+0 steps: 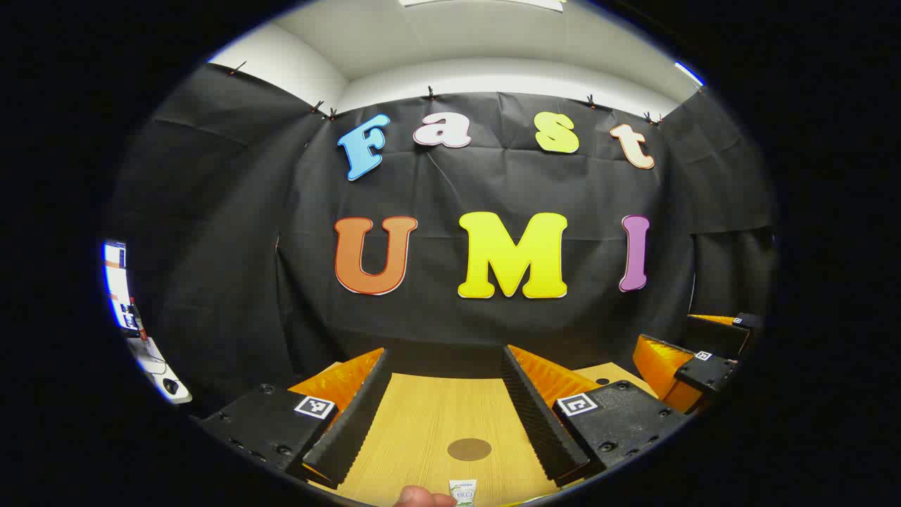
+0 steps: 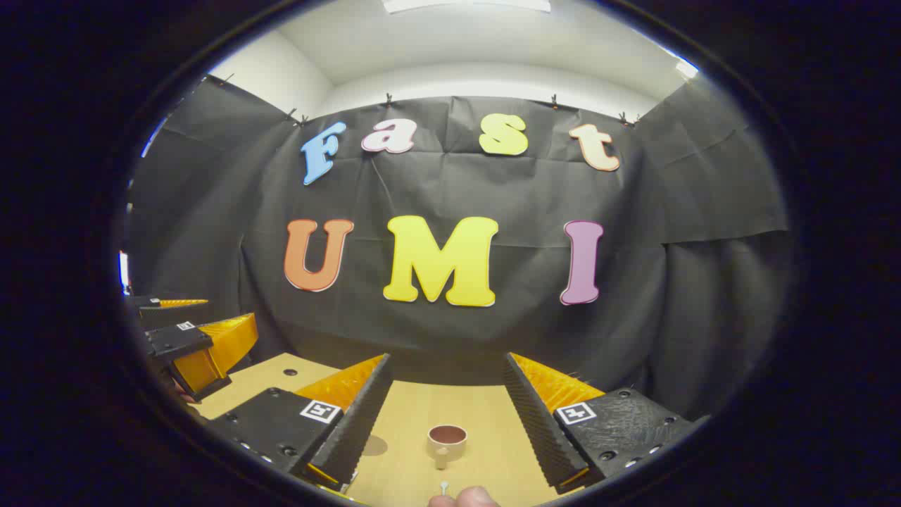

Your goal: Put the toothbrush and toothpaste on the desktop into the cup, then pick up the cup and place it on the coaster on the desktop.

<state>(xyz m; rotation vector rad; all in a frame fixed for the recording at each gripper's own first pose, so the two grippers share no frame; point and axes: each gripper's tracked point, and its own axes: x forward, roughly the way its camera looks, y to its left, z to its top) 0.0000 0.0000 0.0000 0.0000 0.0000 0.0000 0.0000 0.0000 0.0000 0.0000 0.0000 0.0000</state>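
Note:
In the left gripper view my left gripper (image 1: 445,352) stands open above the wooden desk (image 1: 415,422). A round brown coaster (image 1: 469,448) lies flat between its fingers. Nearer the camera lies the white toothpaste tube (image 1: 462,491), cut off by the bottom edge. In the right gripper view my right gripper (image 2: 448,357) is open too, with nothing held. A small beige cup (image 2: 447,440) with a dark inside stands upright between its fingers, handle toward the camera. The white tip of the toothbrush (image 2: 444,486) pokes in at the bottom. The coaster (image 2: 374,445) peeks out beside the left finger.
A person's fingertip (image 1: 421,498) shows at the bottom edge beside the toothpaste, and another (image 2: 464,498) beside the toothbrush tip. The right gripper (image 1: 693,362) hovers at the right of the left gripper view; the left gripper (image 2: 193,341) at the left of the right gripper view. The black cloth wall closes off the desk's far edge.

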